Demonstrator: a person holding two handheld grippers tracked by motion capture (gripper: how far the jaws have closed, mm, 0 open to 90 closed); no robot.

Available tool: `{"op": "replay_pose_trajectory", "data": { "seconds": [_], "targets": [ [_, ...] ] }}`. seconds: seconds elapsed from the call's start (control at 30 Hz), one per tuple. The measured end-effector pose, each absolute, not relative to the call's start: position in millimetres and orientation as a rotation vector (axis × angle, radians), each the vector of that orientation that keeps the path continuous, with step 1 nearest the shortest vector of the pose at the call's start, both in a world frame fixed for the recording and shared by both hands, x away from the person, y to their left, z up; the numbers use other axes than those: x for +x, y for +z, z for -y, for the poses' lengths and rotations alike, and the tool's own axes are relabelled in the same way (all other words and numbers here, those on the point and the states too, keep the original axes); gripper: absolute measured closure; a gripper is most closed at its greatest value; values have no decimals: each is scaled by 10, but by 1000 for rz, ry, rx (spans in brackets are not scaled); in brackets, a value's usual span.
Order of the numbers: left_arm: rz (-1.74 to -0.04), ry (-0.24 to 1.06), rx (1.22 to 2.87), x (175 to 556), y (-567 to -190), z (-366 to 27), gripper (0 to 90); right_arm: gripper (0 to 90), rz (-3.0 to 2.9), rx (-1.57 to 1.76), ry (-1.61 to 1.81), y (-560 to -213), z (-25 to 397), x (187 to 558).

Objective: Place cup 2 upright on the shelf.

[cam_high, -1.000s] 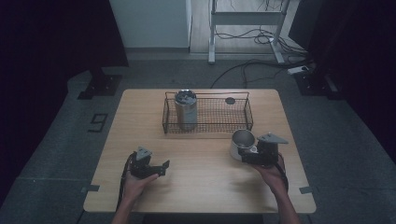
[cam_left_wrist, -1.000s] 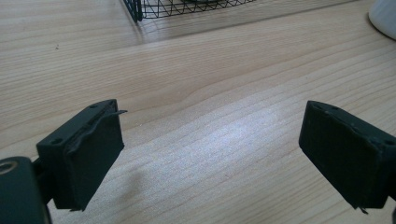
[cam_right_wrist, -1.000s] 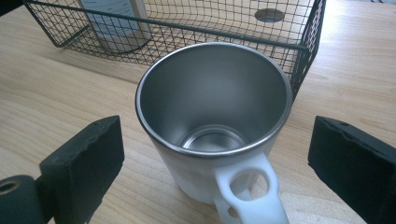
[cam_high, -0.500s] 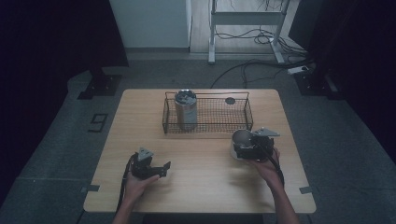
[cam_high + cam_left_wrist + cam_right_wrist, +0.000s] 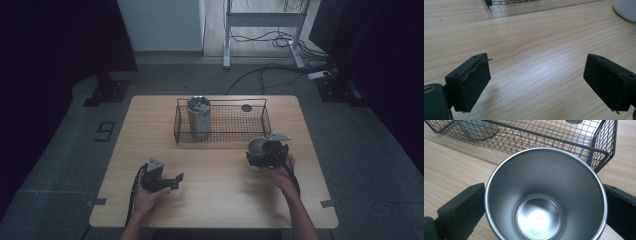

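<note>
An empty steel cup (image 5: pixel 544 195) sits between the two black jaws of my right gripper (image 5: pixel 545 202), which is shut on its sides. In the high view that cup (image 5: pixel 257 146) and the right gripper (image 5: pixel 261 156) are at the table's right, just in front of the wire basket (image 5: pixel 260 131). My left gripper (image 5: pixel 172 181) rests low over the front left of the table and is open. Its jaws stand wide apart over bare wood (image 5: pixel 536 67).
The black wire basket (image 5: pixel 599 150) holds an upright steel tumbler (image 5: pixel 199 117) at its left and a small dark round lid (image 5: pixel 246 107) at its back right. A pale rounded object (image 5: pixel 626 10) shows far off in the left gripper view. Cables lie on the floor behind the table.
My right gripper has shifted slightly forward and left with the steel cup, closer to the basket's front. The left gripper has stayed where it was.
</note>
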State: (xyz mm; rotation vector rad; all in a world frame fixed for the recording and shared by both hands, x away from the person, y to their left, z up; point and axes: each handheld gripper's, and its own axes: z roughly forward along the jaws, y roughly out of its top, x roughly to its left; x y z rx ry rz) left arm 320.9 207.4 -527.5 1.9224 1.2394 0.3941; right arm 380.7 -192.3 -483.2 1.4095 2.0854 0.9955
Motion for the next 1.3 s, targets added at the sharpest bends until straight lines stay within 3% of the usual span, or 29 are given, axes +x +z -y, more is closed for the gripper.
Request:
{"op": "replay_pose_trajectory", "data": {
  "seconds": [0.23, 0.73, 1.3],
  "targets": [
    [-1234, 380, 1925, 3211, -5282, -2061, 72, 53, -2101, 1402, 963, -4861, 1914, 3829],
    [-1238, 372, 1920, 3208, -5278, -2069, 72, 61, -2122, 1396, 980, -4843, 1961, 3820],
    [-1234, 359, 1916, 3199, -5261, -2072, 73, 62, -2094, 1318, 1079, -4408, 2002, 3695]
  ]
}}
